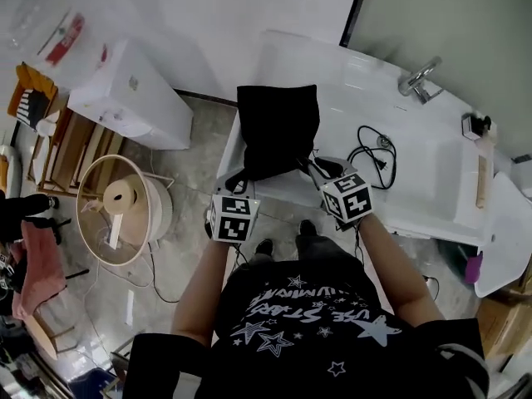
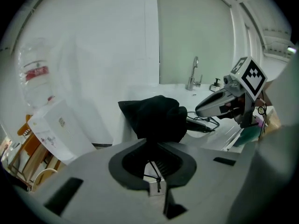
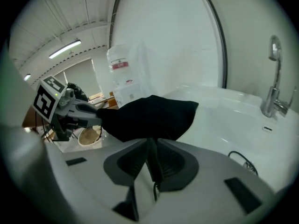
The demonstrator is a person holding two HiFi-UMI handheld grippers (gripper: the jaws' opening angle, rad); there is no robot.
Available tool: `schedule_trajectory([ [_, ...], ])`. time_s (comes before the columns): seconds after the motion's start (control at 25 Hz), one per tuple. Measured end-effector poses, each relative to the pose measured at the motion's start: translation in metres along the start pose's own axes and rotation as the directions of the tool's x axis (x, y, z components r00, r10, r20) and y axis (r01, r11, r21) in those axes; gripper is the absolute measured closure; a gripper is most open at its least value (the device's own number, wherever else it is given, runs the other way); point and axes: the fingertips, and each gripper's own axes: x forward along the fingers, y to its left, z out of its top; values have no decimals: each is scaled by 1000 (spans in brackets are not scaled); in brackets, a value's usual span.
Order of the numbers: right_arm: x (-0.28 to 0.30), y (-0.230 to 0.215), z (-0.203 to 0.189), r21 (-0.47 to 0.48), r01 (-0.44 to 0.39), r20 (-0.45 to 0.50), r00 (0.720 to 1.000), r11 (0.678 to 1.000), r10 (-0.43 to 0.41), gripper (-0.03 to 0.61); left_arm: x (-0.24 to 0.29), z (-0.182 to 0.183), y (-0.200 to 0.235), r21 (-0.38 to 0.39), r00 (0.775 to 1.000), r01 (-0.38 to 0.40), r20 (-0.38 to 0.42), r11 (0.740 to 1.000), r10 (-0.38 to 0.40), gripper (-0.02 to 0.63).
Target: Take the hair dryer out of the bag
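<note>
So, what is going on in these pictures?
A person holds a black bag on the edge of the white tub with two grippers. The left gripper is shut on the bag's near edge. The right gripper's jaws are opening with bag fabric between them. A black cable lies beside the bag.

So here's me: left forearm [image 1: 204,285] and right forearm [image 1: 391,260] reach out side by side, with both grippers tipped downward and angled in toward each other. The left gripper [image 1: 237,185] is clamped tight on the cloth of the bag [image 1: 277,127]. The right gripper [image 1: 313,167] jaws are opening, with cloth from the bag between them.
</note>
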Motion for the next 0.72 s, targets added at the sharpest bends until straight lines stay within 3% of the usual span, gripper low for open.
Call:
schedule_trajectory([
  [0.16, 25, 9, 3, -54, -110, -59, 993, 992, 106, 458, 1, 4, 6, -35, 998, -62, 5, 997, 62, 581],
  [0.28, 42, 16, 1, -74, -183, -108, 979, 980, 175, 365, 0, 3, 11, -75, 995, -102, 0, 992, 103, 580],
  [0.72, 74, 17, 5, -113, -216, -167, 966, 970, 196, 347, 1, 4, 16, -128, 987, -160, -7, 979, 160, 580],
])
